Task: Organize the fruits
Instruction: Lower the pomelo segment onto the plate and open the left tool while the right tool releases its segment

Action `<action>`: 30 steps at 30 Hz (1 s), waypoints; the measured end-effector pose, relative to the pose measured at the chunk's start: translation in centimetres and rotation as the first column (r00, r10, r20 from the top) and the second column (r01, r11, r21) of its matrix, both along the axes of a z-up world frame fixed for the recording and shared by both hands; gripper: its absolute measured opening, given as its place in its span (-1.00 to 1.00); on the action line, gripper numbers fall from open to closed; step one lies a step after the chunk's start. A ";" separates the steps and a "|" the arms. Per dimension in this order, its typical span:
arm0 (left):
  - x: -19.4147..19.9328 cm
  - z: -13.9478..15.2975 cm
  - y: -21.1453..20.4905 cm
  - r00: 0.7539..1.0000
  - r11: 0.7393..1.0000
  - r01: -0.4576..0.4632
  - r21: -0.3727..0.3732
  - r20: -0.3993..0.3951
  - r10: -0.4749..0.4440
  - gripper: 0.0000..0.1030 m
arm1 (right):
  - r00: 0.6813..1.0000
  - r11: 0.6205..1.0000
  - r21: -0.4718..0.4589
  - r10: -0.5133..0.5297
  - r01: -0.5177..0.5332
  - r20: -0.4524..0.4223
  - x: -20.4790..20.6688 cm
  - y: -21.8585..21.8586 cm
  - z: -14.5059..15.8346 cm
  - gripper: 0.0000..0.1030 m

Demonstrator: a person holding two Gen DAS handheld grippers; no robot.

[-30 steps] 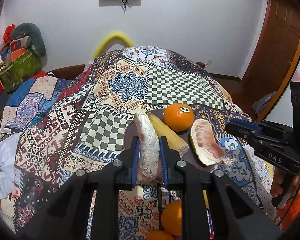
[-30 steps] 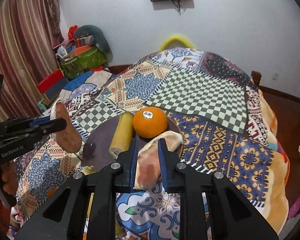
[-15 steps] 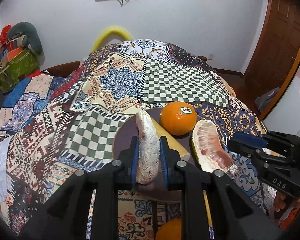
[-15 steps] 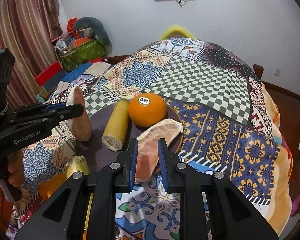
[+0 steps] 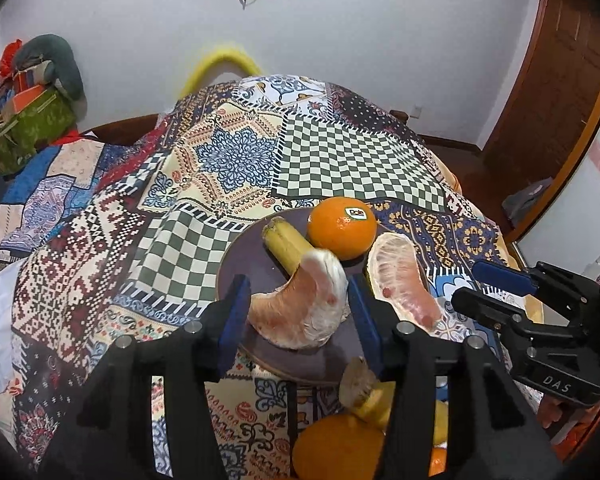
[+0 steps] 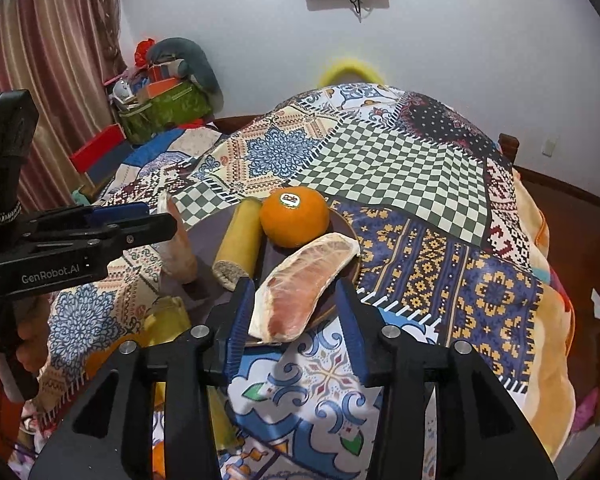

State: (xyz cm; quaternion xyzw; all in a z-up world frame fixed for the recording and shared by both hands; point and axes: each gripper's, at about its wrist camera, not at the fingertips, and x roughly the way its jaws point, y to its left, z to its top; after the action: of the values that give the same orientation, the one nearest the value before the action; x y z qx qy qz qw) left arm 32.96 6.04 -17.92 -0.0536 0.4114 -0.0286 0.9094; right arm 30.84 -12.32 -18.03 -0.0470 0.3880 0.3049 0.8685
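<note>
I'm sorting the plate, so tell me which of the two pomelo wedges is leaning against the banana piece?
The left pomelo wedge, between the left gripper's open jaws, tips onto the banana piece. The right pomelo wedge lies apart at the plate's right edge.

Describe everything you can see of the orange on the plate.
The orange is whole, round and unpeeled, bright with a slightly dimpled, glossy rind and an oval Dole sticker on top. It sits at the far edge of the dark round plate, touching the banana piece on its left. In the right wrist view the tip of a pomelo wedge lies right in front of it. No gripper touches it.
</note>
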 end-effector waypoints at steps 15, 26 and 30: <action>-4.4 3.5 0.4 0.998 1.000 -0.020 0.010 0.061 0.020 0.00 | 0.999 1.000 0.001 0.002 -0.002 0.032 -3.2 -0.2 2.0 -0.14; -8.5 2.2 0.9 0.999 0.999 -0.040 -0.012 0.019 0.040 0.02 | 1.000 1.000 -0.021 0.019 -0.018 0.017 -6.0 -0.1 1.4 -0.12; -9.4 1.0 1.5 0.999 0.999 -0.052 -0.012 -0.008 0.052 0.07 | 1.000 0.999 -0.027 0.024 -0.024 -0.008 -6.7 0.1 0.5 -0.12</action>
State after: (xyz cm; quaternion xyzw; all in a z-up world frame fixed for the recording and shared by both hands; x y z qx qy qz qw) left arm 23.57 7.53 -16.89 -0.0699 0.4133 -0.0071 0.9079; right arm 24.09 -12.27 -17.53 -0.0624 0.3948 0.3100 0.8626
